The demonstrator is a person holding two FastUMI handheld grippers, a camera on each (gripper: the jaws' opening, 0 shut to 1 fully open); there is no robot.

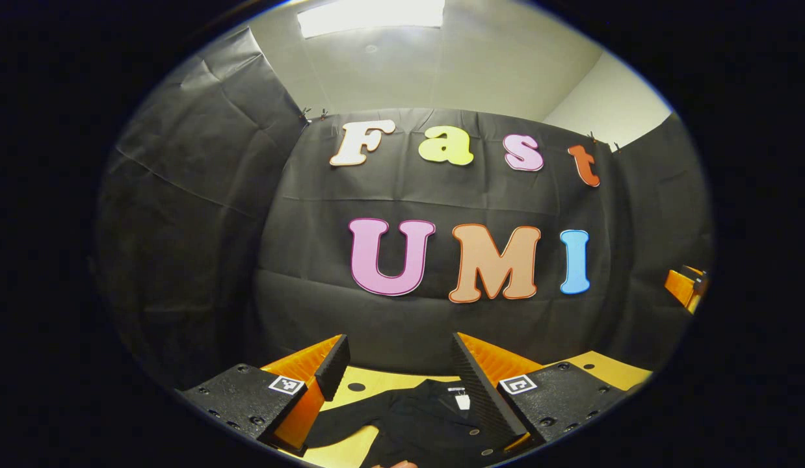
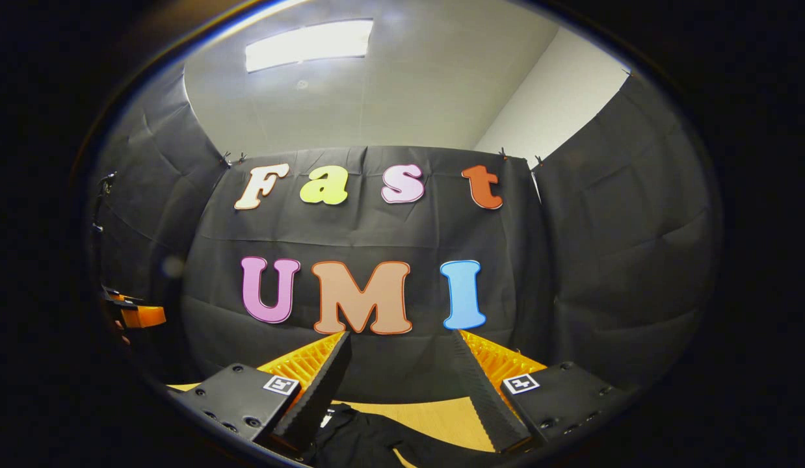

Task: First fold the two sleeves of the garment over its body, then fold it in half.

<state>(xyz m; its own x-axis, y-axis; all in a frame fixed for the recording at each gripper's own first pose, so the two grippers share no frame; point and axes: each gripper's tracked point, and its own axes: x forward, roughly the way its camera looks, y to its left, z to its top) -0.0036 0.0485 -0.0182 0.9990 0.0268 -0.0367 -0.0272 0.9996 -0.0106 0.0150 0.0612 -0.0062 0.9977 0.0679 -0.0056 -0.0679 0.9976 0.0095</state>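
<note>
A black garment (image 1: 415,422) lies on the wooden table (image 1: 601,367) low in the left gripper view, a white tag at its collar, one sleeve reaching left. My left gripper (image 1: 399,357) hangs above it, open, nothing between its fingers. In the right gripper view part of the black garment (image 2: 370,439) shows at the bottom on the table (image 2: 441,416). My right gripper (image 2: 402,364) is open above it, holding nothing. The other gripper (image 1: 685,286) appears at the right edge of the left gripper view, and the other gripper (image 2: 132,315) at the left edge of the right gripper view.
Black cloth walls (image 1: 201,214) close the booth behind and on both sides of the table. A ceiling light (image 1: 370,16) glows overhead.
</note>
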